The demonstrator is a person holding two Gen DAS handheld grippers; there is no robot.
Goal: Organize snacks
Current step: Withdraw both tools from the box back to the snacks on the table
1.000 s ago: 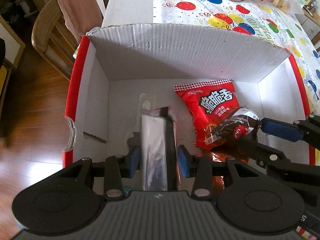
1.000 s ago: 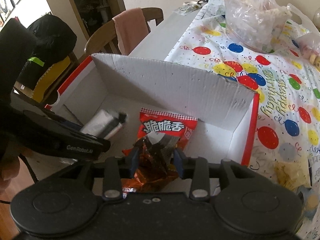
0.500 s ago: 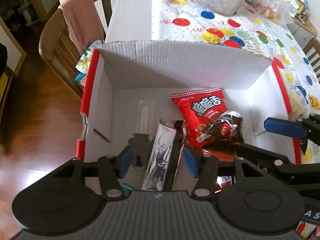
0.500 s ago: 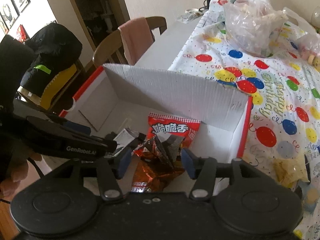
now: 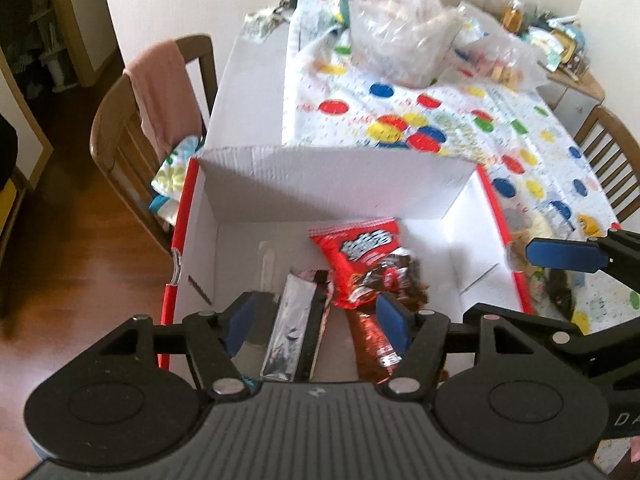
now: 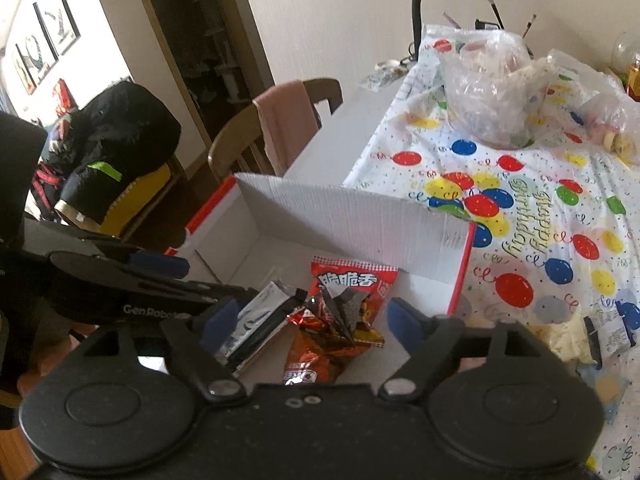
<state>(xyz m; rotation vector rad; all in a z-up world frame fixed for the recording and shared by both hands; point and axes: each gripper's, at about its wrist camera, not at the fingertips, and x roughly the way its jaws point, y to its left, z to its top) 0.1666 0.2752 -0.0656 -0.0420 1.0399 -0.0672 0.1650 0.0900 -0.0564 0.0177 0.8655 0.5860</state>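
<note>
1. While both grippers hang above the near side of the box, their jaws have just been opening and now stand apart, with nothing pressed between the pads.
2. Left gripper: the silver pack shows in the gap between its blue fingers, nearer the left one, lying loose on the box floor and touched by neither pad.
3. Right gripper: the brown bag shows in its gap, crumpled on the box floor, clear of both pads.
4. Silver pack: long, narrow and shiny foil with a black strip down its right edge and a torn-looking black top end; it lies lengthwise, near to far, at the near left of the box floor.
5. Brown bag: dark glossy wrapper with red and orange patches, wrinkled; it lies just right of the silver pack, its far end overlapping the red bag.
6. Red bag: flat, bright red with white characters and a checked top edge, lying farther in, toward the far wall, tilted a little.
7. Box: white corrugated inside, red on the rim, standing on the near end of a table with a balloon-print cloth.
</note>
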